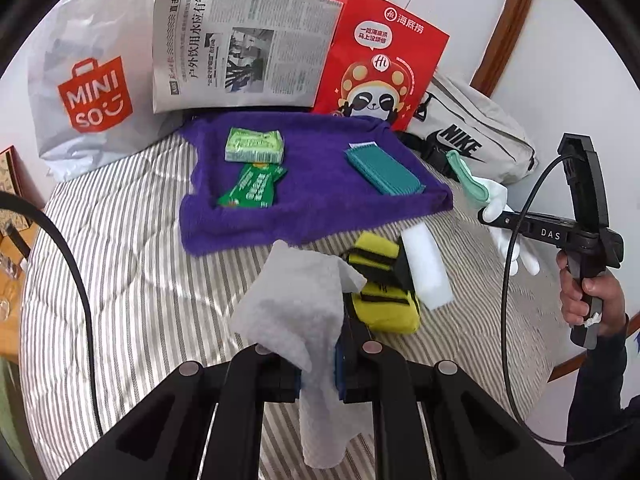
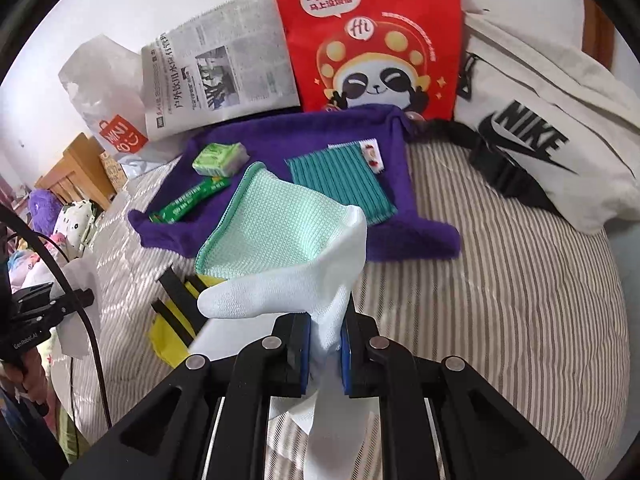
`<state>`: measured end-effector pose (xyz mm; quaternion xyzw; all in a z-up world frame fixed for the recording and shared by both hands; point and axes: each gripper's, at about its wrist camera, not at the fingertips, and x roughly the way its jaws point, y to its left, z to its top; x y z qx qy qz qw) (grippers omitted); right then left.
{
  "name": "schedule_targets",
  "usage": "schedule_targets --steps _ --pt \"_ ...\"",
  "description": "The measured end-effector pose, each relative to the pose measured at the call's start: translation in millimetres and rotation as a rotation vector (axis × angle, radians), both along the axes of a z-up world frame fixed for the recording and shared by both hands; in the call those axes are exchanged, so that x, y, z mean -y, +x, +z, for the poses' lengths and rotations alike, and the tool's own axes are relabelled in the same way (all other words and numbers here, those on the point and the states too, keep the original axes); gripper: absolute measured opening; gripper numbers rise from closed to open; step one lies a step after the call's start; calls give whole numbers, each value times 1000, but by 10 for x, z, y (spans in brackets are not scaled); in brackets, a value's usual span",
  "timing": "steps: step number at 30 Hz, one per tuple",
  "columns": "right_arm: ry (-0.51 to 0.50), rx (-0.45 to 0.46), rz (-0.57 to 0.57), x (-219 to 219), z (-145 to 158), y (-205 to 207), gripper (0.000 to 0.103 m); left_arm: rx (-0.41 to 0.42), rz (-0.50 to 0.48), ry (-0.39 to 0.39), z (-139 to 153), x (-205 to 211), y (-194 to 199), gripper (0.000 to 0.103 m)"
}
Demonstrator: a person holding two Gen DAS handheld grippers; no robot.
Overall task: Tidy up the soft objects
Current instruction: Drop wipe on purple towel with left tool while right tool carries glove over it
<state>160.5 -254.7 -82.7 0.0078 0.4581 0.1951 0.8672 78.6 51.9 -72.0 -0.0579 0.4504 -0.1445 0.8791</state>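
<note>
While the left claw (image 1: 318, 376) is clamped on a grey wipe (image 1: 292, 312), the right claw (image 2: 325, 356) is clamped on a white-and-mint glove (image 2: 288, 248). At twelve o'clock, on the striped bed (image 1: 132, 248), lie a yellow pouch (image 1: 384, 292), then a purple towel (image 1: 316, 204) carrying a tissue pack (image 1: 254, 145).

**Cloth, paper and plastic on a striped bed**

Grey-white striped woven bedcover (image 1: 132, 264), matt, faintly quilted. Deep purple terry towel (image 1: 316, 208), fuzzy nap. Thin grey nonwoven wipe (image 1: 296, 312), soft and crinkled. White knit glove with mint-green waffle cuff (image 2: 280, 248), fine ribbed texture. Teal ribbed cloth (image 2: 340, 176), corded surface. Glossy red paper bag (image 1: 380, 52); matt printed newspaper (image 1: 240, 44); crinkly white plastic bag (image 1: 88, 80), slight sheen. Off-white canvas waist bag (image 2: 560, 120), coarse weave. Shiny green foil packet (image 1: 254, 188). Matt black plastic gripper frames, smooth blue pads (image 2: 304, 356).
</note>
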Motion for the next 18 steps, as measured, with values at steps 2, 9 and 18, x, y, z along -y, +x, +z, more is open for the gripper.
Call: schedule_targets --steps 2,9,18 --pt "-4 8 5 -52 54 73 12 4 -4 -6 37 6 86 12" --pt "5 12 15 -245 190 441 12 -1 -5 -31 96 3 452 12" --pt "3 7 2 -368 165 901 12 -29 -6 -56 87 30 1141 12"
